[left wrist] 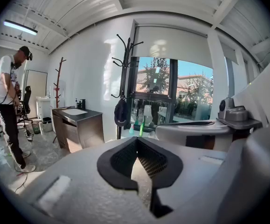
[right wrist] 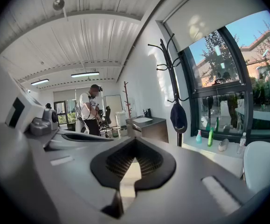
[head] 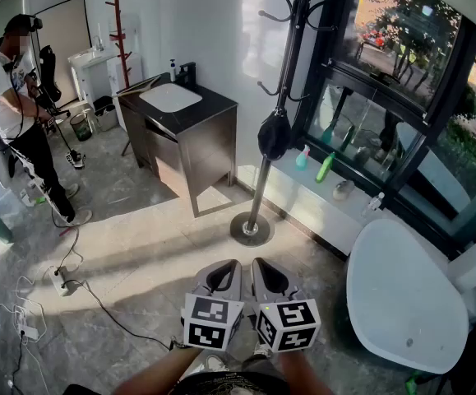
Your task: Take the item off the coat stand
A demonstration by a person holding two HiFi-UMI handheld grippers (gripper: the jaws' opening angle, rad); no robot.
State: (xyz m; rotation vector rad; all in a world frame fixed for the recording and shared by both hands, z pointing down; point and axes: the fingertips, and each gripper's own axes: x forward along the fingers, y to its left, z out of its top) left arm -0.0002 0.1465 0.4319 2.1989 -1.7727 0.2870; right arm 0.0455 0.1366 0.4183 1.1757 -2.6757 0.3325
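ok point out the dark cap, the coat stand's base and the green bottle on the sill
dark cap point(head: 274, 135), head view, middle of its crown
coat stand base point(head: 239, 234), head view, left rim of the round foot
green bottle point(head: 325, 168), head view, its body

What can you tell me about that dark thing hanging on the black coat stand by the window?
It is a dark navy cap, soft cloth by the look of it, sagging into a rounded pouch. It hangs from a lower hook of the black coat stand, lying against the pole about halfway up. Only the stand touches it.
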